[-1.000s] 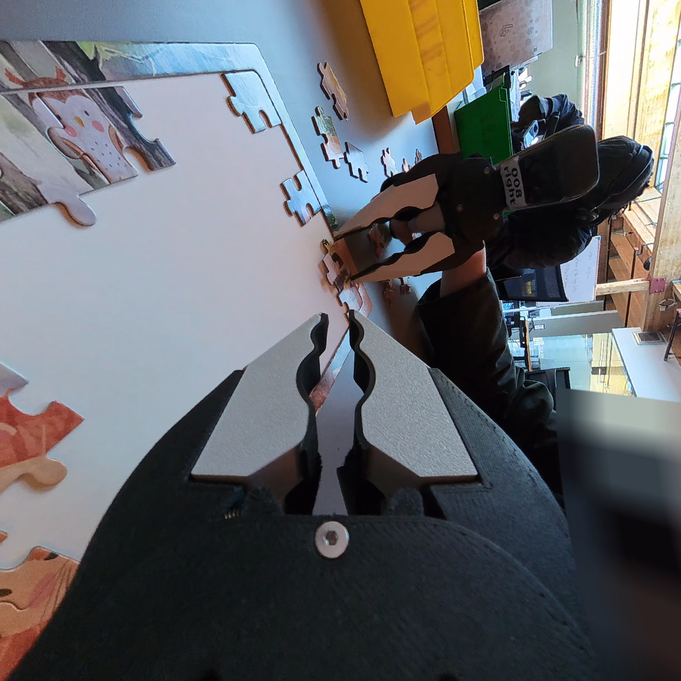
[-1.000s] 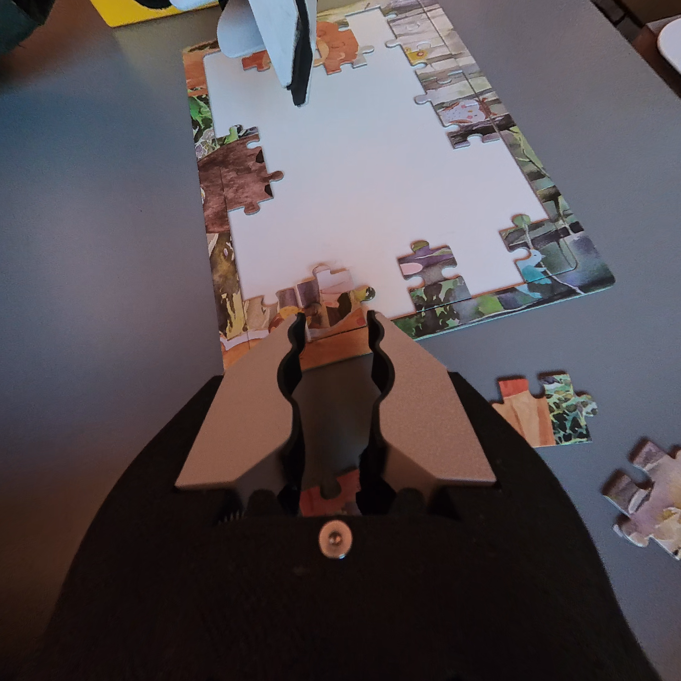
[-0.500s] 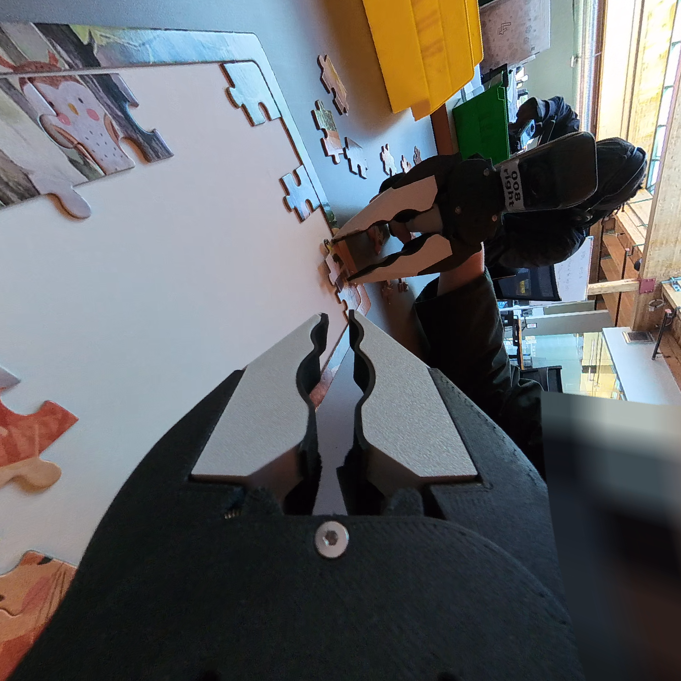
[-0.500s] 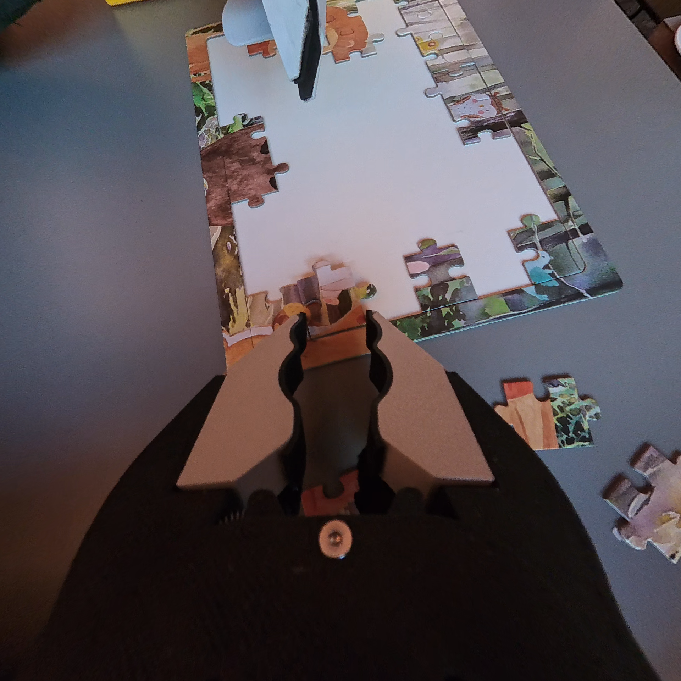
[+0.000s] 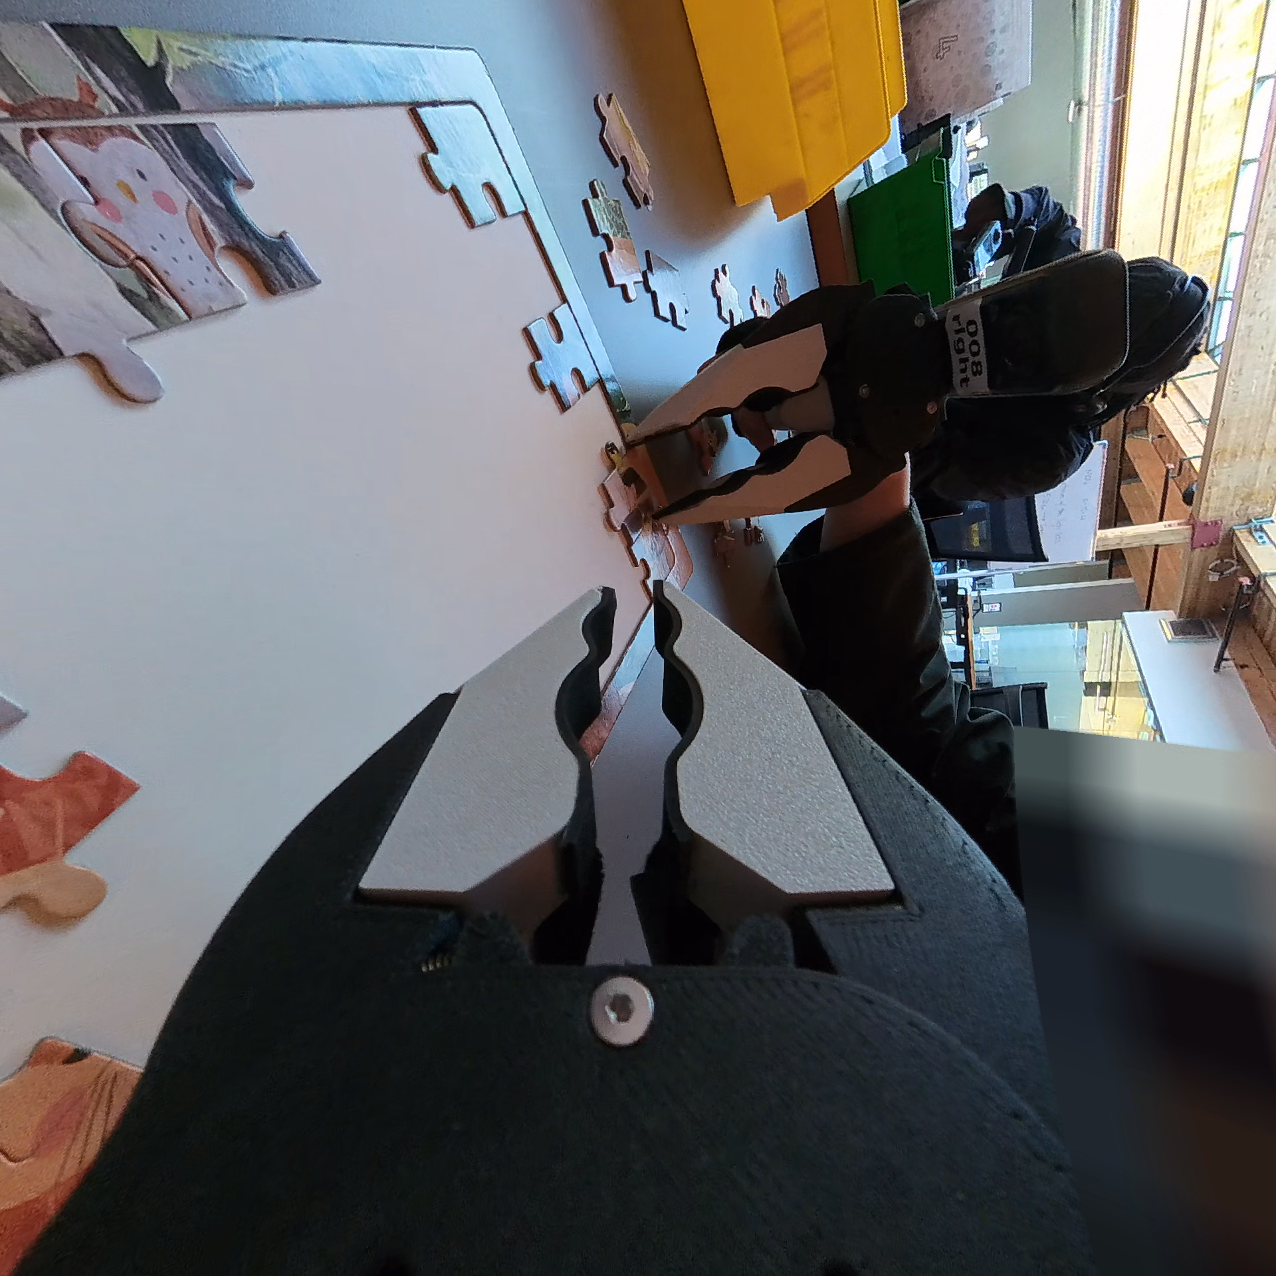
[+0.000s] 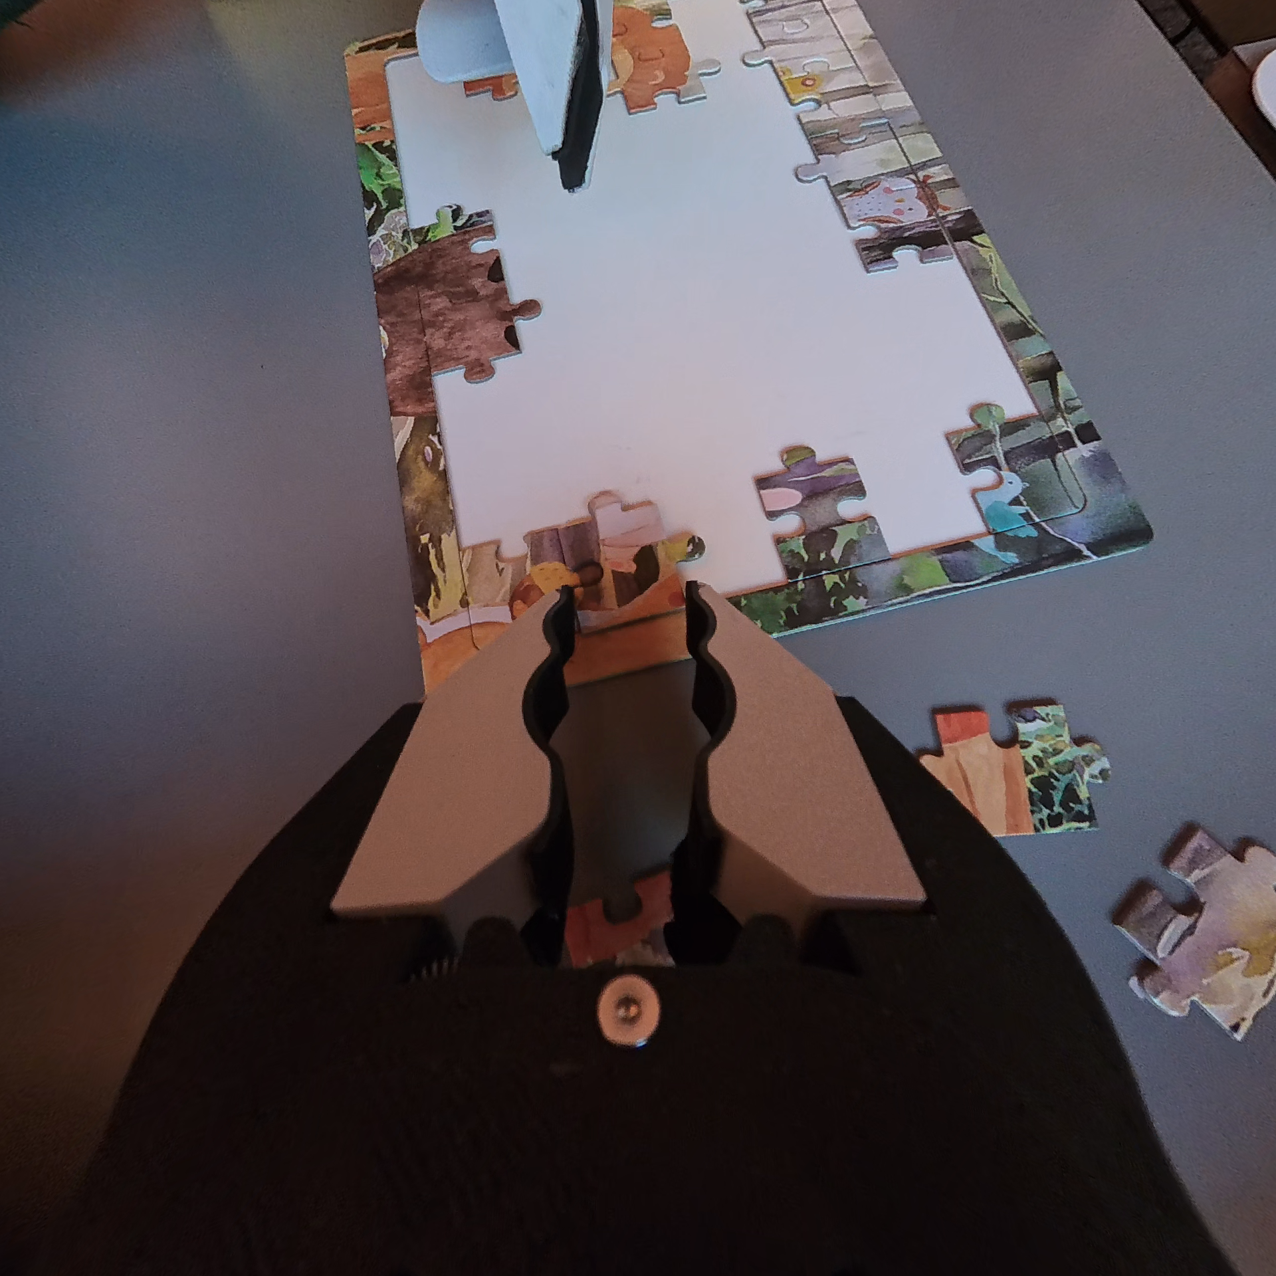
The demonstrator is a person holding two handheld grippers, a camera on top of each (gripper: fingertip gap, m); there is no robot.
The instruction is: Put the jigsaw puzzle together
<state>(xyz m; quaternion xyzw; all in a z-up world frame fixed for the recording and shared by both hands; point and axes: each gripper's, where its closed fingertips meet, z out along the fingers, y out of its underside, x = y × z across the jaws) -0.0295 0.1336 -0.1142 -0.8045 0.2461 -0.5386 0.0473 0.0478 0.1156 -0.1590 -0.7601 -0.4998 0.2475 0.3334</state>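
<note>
The puzzle board [image 6: 690,311] lies on the grey table, its white middle bare and pieces fitted around its border. My right gripper [image 6: 632,594] is open, with its tips down at the board's near edge on either side of a brown and yellow piece [image 6: 621,552] that lies in the frame. It also shows in the left wrist view [image 5: 639,476], touching the board's edge. My left gripper [image 5: 634,601] is shut and empty, with only a thin gap at the tips, over the board [image 5: 311,518] near its edge. It hangs above the far end in the right wrist view [image 6: 573,124].
Loose pieces lie on the table right of my right gripper [image 6: 1015,773], [image 6: 1208,939], and one orange piece lies under it [image 6: 614,925]. More loose pieces [image 5: 625,148] lie beside the board. A yellow bin [image 5: 794,90] stands at the table's end. A person's dark sleeve [image 5: 863,621] is behind. Spacing between my two grippers at the tips: around 10 centimetres.
My right gripper's jaws have narrowed slightly around the piece at the board's edge. My left gripper has barely moved.
</note>
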